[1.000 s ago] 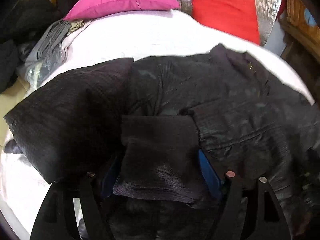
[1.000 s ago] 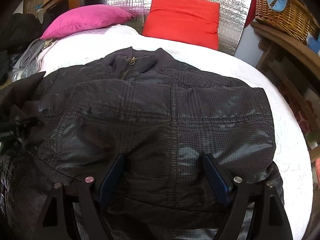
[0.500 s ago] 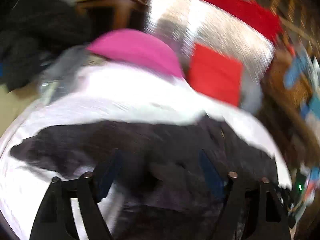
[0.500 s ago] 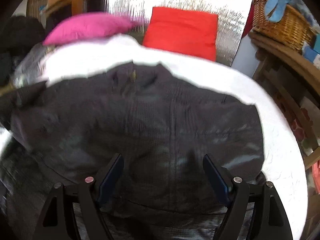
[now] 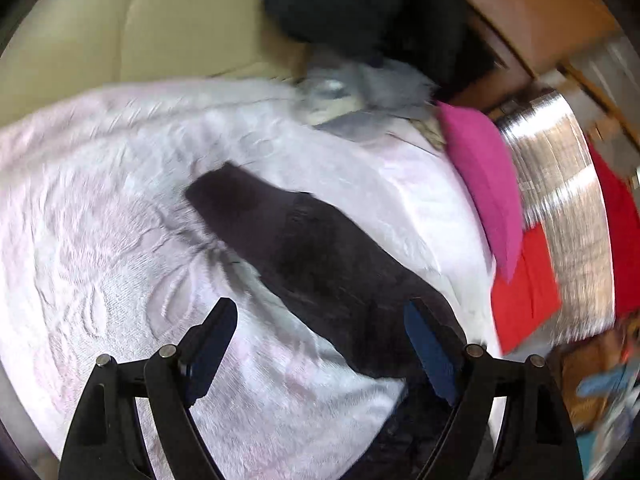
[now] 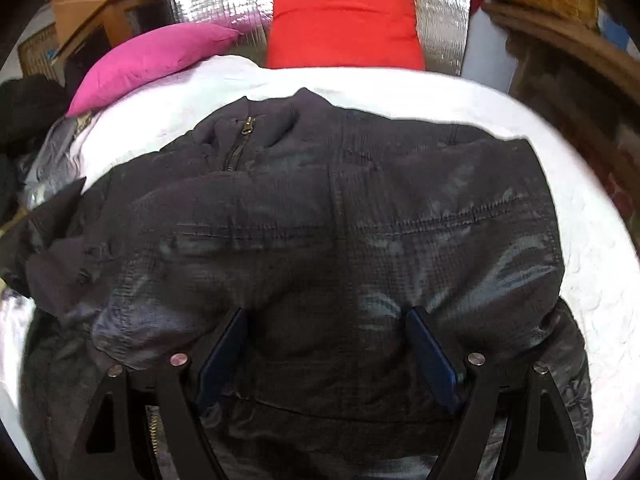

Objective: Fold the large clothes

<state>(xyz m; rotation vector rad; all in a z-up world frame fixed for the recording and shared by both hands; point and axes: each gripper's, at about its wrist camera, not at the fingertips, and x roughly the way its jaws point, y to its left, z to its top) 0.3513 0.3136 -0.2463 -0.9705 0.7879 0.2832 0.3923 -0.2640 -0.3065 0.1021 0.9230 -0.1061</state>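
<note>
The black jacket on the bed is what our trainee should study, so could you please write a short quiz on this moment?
1. True or false: the left gripper is shut on the sleeve.
2. Which cushion lies nearer the jacket collar's zipper in the right wrist view? A. pink cushion B. red cushion
3. Fill in: the jacket lies on a ___ bedspread.

Key:
1. False; its fingers stand apart, holding nothing.
2. A.
3. White. The right gripper is also open, fingers apart over the jacket body.
</note>
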